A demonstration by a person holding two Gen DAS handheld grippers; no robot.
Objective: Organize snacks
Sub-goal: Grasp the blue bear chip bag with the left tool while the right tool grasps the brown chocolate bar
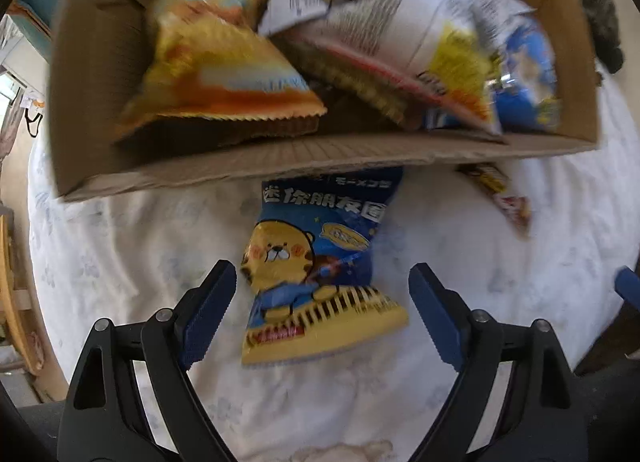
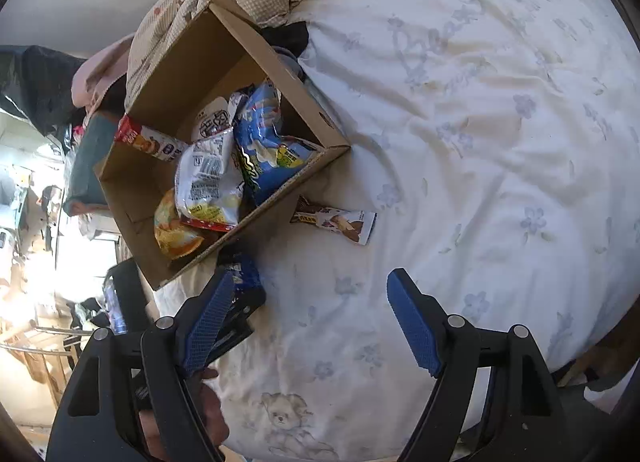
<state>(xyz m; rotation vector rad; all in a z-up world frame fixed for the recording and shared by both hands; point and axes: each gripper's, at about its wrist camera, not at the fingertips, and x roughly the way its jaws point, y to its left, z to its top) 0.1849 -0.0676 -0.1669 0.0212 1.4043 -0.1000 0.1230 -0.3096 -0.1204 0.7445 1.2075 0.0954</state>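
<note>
Left wrist: "迷你朋友圈" snack bag point(image 1: 320, 262)

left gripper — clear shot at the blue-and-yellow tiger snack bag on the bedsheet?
Probably yes. The left gripper is open, its fingers on either side of the blue-and-yellow tiger snack bag, nothing between. Only the bag's top edge tucks under the brown cardboard box.

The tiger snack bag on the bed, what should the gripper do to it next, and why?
Probably ease the left gripper forward and close on the tiger snack bag: it lies on the bed sheet between open jaws, outside the cardboard box.
</note>
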